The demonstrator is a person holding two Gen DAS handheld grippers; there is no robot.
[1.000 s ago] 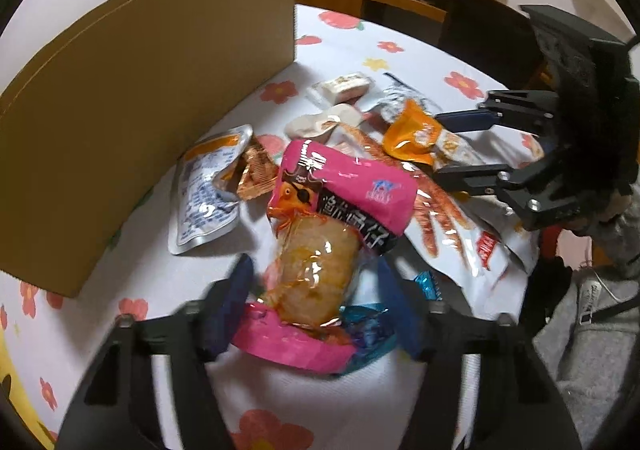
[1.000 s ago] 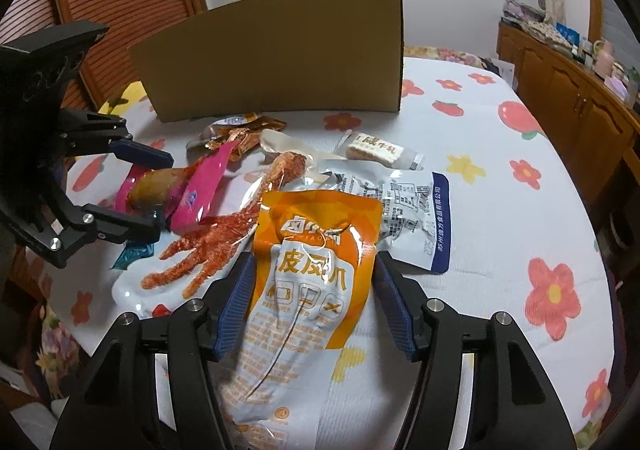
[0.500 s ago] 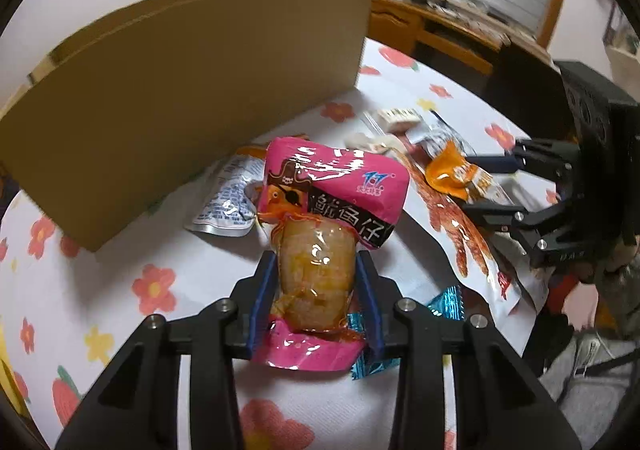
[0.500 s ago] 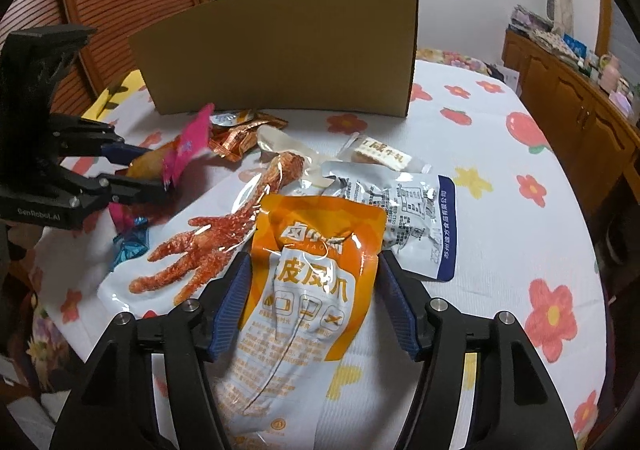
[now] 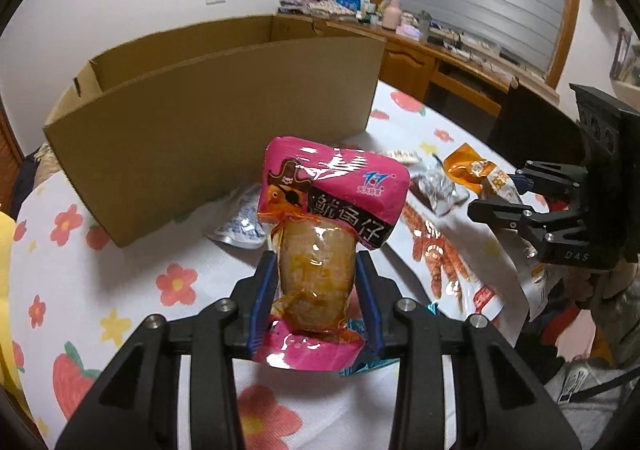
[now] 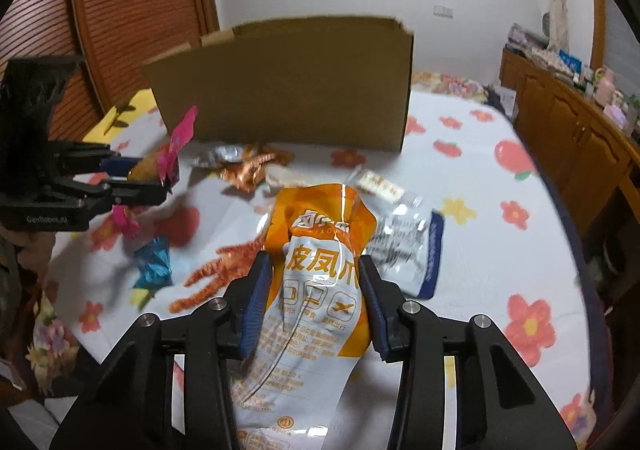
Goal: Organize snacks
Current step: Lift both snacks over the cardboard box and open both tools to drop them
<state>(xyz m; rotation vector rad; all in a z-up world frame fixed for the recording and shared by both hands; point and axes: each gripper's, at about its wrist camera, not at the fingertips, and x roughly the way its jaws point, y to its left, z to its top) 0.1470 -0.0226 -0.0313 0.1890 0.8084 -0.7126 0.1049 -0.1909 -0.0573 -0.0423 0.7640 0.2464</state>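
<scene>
flowered tablecloth (image 6: 500, 185) bears cardboard box (image 6: 288, 85), snacks.

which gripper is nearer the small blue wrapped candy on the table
Left. The left gripper, holding the pink packet, hangs just above the blue candy; the right gripper is farther off to its side.

The pink snack packet (image 5: 334, 185) carries the black-banded characters 鱿鱼仔 beside a pirate fish cartoon. The orange pouch (image 6: 320, 250) reads 皮凤爪 in big orange letters. The left gripper (image 6: 136, 185) body is stamped GenRobot.AI, and the right gripper (image 5: 516, 193) shows DAS
</scene>
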